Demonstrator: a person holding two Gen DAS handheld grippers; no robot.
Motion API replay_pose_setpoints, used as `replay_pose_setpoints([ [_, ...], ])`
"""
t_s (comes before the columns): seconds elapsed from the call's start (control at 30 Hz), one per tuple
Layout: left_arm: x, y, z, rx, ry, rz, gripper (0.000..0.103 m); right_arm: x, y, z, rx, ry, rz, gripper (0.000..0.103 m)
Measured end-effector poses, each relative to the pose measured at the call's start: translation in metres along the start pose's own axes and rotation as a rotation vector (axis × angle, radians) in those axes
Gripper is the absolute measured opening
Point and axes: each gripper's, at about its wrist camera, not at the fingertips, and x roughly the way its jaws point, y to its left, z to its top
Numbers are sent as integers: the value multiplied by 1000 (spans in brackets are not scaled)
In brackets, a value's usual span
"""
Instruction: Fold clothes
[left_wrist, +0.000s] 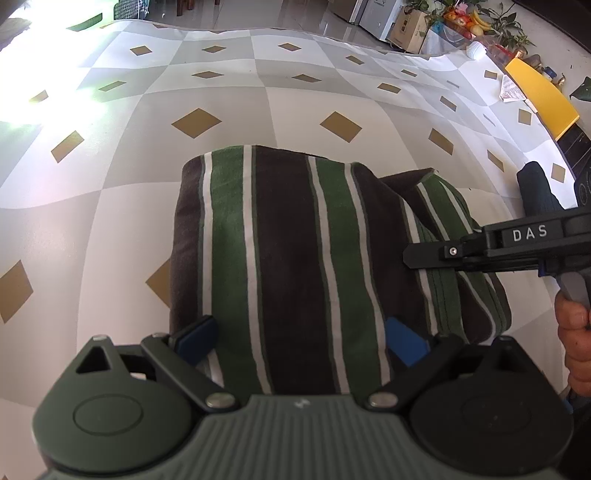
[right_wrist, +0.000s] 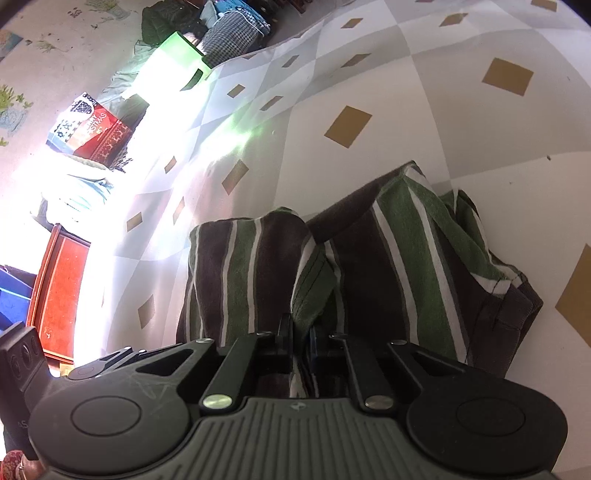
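The right tongs (right_wrist: 301, 345) are clamped on a fold of the shirt (left_wrist: 295, 258) along its side edge. The left tongs (left_wrist: 301, 338) stand apart, their blue pads (left_wrist: 195, 338) astride the shirt's near edge, not pinching. The shirt lies on the table (left_wrist: 110, 221) just ahead of both tongs, already a compact striped bundle, so this looks like a late fold or a tidying tuck. Next, the right tongs likely carry the pinched flap across toward the left ones. The cloth-covered table ahead is bare; clutter sits only at its far edge.

Striped garment (left_wrist: 291, 258), brown, green, white bands, folded into thick rectangular bundle, lying on checkered cloth (left_wrist: 229, 96).
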Motion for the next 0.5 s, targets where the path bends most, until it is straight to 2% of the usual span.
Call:
replay_pose_setpoints([
  [0.17,-10,-4,4,14,-44,13,98,-26,28,9,-108,-126,-34,8],
  [0.3,-19,-13,8,37,-85,-4,99,-55,52,14,-207,-229,-54,9],
  [0.37,-20,-18,7,56,-90,-11,101,-60,56,14,-246,-222,-125,9],
  [0.47,-13,-22,5,68,-69,-17,101,-45,37,11,-190,-113,-288,10],
  [0.5,-10,-23,4,70,-62,-23,101,-40,28,9,-162,-79,-317,12],
])
